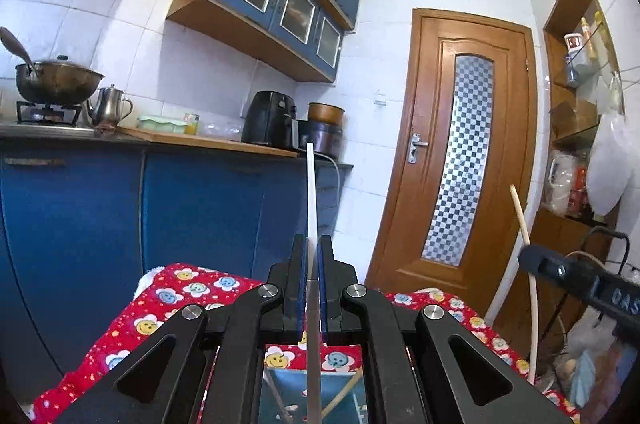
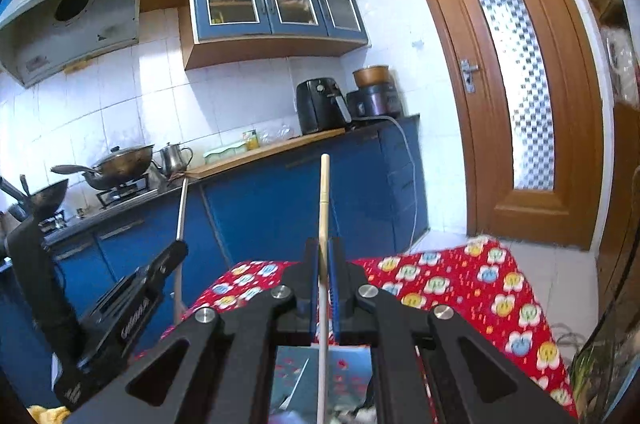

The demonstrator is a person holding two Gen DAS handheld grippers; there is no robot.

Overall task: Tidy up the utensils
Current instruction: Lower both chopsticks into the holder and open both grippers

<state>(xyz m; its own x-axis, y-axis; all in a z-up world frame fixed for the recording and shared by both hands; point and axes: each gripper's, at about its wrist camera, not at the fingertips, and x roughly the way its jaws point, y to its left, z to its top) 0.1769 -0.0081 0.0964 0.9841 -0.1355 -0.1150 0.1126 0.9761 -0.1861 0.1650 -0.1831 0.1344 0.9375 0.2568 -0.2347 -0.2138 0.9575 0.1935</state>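
On the left, the left gripper [image 1: 312, 288] is closed on a thin metal utensil handle [image 1: 312, 192] that stands up between its pads. On the right, the right gripper [image 2: 323, 288] is pinched on a wooden stick [image 2: 324, 200], maybe a chopstick. Both are lifted above the table with the red flower cloth [image 2: 460, 288]. I think this is the carrying step; next, each piece must go into its place, probably the blue box [image 1: 344, 396] below.
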